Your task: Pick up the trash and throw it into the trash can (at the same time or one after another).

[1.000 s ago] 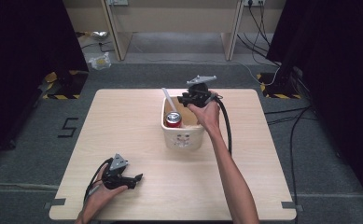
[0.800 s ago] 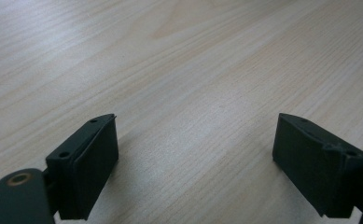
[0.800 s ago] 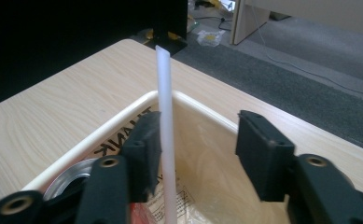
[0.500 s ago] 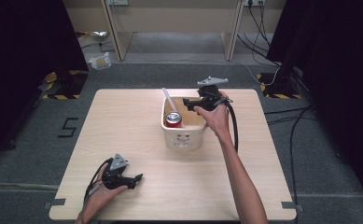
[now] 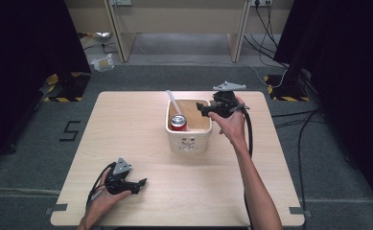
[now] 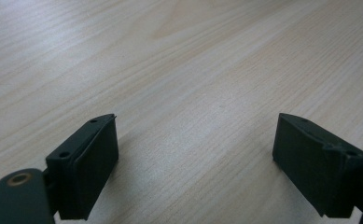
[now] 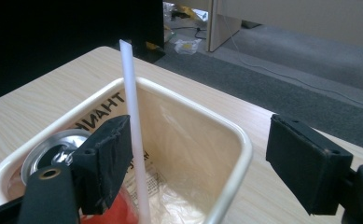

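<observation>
A: What is held in the cream plastic bin (image 5: 189, 141)?

B: A red soda can (image 5: 178, 123) is stood in its left part, and a white straw (image 5: 174, 103) is leaned up out of it. Crumpled clear plastic is seen at the bottom in the right gripper view.

A: And the tools?

B: The right gripper (image 5: 202, 110) is held over the bin's right rim; its jaws have just been opened and nothing is between them. The left gripper (image 5: 143, 182) is rested on the wooden table (image 5: 126, 124), well apart from the bin, jaws spread wide.
</observation>
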The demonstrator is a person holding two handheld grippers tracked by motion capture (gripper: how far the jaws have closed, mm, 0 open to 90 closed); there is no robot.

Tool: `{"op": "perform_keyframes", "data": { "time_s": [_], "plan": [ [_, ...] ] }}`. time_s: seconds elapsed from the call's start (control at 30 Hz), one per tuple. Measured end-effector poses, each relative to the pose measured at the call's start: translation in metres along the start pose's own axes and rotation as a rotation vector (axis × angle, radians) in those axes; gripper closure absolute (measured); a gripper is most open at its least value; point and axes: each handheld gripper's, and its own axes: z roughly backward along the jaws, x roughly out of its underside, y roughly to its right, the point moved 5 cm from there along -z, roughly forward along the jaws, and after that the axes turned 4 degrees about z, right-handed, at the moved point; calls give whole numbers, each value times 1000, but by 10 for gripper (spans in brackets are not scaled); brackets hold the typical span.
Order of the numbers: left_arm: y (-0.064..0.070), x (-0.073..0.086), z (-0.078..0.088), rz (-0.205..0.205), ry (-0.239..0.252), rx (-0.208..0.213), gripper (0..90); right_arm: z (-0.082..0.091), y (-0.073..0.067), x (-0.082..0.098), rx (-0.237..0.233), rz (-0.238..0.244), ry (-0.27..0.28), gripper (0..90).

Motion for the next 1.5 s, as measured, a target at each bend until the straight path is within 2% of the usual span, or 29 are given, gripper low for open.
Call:
{"op": "perform_keyframes", "data": {
  "time_s": [0.47, 0.9, 1.5],
  "plan": [
    [0, 0, 0, 3, 3, -1, 135, 37, 11, 16, 42, 18, 31, 219],
    [0, 0, 0, 2, 2, 0, 135, 50, 15, 32, 65, 33, 20, 213],
    [0, 0, 0, 0, -3, 0, 135, 72, 18, 58, 75, 42, 19, 198]
  ]
}}
